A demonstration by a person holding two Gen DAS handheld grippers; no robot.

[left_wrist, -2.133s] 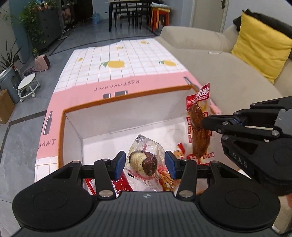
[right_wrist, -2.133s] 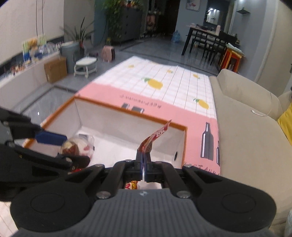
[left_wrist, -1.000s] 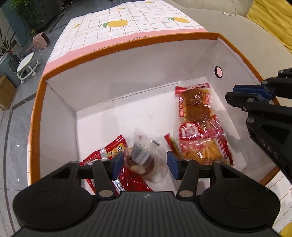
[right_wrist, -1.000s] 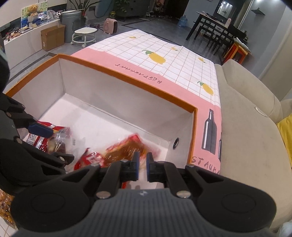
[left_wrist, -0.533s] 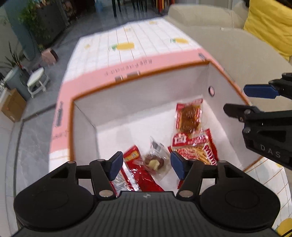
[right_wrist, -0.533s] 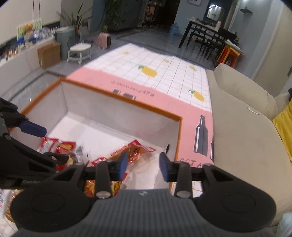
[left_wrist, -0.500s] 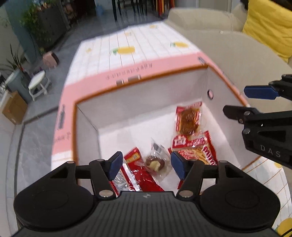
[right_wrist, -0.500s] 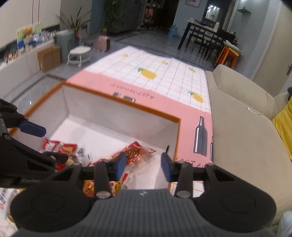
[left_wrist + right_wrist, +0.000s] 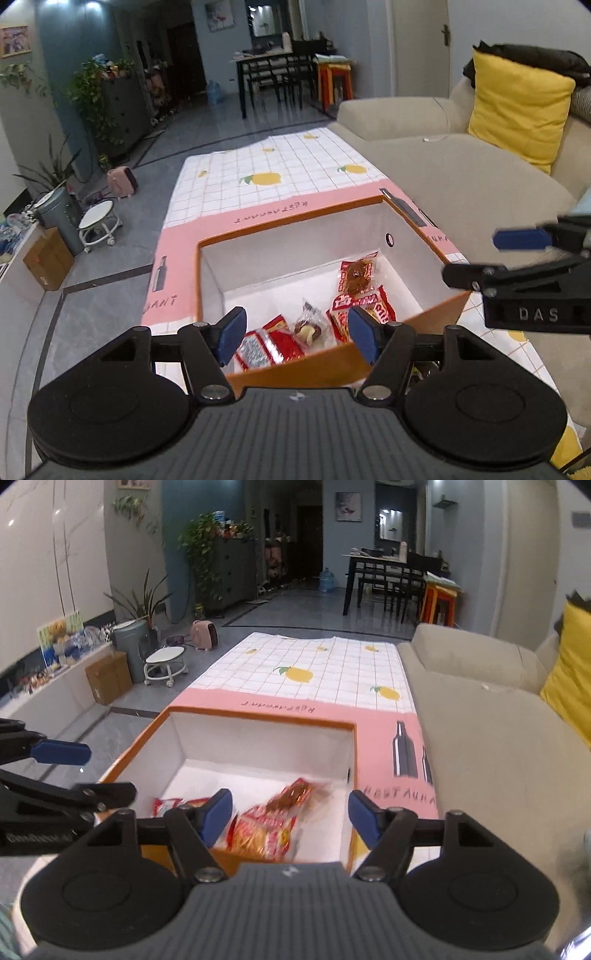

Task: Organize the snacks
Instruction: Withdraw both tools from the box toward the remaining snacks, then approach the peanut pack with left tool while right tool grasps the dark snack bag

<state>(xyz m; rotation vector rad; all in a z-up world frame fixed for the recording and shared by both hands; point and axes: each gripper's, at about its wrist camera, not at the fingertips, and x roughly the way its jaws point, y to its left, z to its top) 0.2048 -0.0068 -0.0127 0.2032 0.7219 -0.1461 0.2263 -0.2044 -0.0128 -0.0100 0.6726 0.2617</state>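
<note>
1 orange-rimmed box [image 9: 439, 314] holds 5 snack packets [image 9: 360, 275] (4 red, 1 clear), though overlap may hide more. 2 grippers: left gripper [image 9: 297, 334], right gripper [image 9: 290, 816]. 1 yellow cushion [image 9: 517, 110], 1 white stool [image 9: 99, 221], 1 cardboard carton [image 9: 48, 262].

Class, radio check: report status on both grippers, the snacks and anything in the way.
Left gripper open, empty. Right gripper open, empty, jaws just opened. Snacks lie in the box. Nothing in the way.
</note>
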